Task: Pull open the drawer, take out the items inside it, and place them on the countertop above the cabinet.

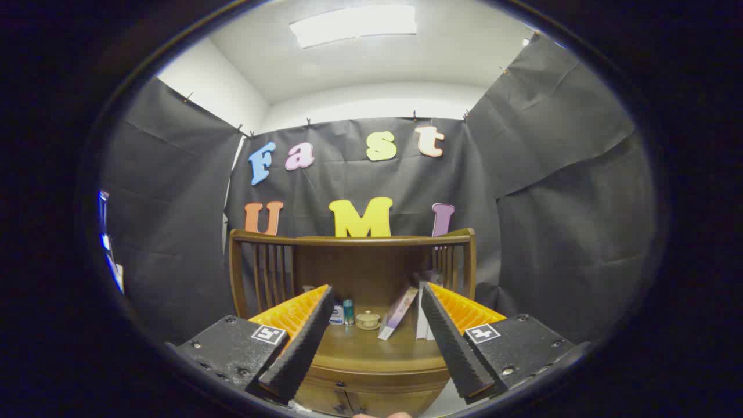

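You are at the very start. Your gripper [377, 331] is wide open and holds nothing. It hangs in front of the wooden cabinet [371, 377], and its fingers frame the countertop [371, 348]. The drawer [325, 400] sits low, under the fingers, and looks closed. Its front runs side to side and faces you. Next, I think you must dip down, find the handle and pull straight back. A small cup [368, 320] and books [398, 313] already stand on top.
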A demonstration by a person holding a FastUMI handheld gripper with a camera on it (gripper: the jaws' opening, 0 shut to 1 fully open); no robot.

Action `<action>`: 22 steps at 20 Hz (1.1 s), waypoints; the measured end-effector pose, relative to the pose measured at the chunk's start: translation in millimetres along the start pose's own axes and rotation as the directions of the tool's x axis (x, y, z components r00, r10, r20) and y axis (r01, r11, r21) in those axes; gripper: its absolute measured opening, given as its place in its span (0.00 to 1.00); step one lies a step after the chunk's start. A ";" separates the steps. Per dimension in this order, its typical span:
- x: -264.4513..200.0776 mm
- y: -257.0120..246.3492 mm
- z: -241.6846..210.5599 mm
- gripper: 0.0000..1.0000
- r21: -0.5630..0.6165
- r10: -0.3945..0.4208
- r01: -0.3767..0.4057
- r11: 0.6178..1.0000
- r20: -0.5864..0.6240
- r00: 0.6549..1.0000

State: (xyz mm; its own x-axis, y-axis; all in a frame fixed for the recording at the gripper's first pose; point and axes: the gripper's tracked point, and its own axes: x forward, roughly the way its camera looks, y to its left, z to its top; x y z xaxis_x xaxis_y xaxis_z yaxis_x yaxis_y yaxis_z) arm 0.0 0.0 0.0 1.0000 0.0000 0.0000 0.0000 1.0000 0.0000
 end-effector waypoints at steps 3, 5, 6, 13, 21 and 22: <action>0.1 -4.9 -4.9 0.97 0.008 -0.011 0.011 1.000 -0.012 1.000; -0.3 -6.3 -7.2 0.97 0.008 -0.013 0.013 1.000 -0.003 1.000; 0.2 -6.8 -9.3 0.97 0.006 -0.018 0.018 1.000 -0.003 1.000; -0.2 11.4 -19.1 0.97 -0.006 -0.001 0.001 1.000 0.024 1.000; 13.0 42.0 -61.6 0.97 0.008 0.005 -0.005 1.000 0.026 1.000; 17.0 43.4 -73.3 0.97 0.013 0.003 -0.003 1.000 0.020 1.000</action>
State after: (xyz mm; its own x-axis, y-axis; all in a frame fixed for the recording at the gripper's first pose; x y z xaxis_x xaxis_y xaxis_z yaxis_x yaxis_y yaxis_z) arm 17.0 43.4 -73.3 0.9998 0.0029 0.0203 -0.0032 0.9999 0.0129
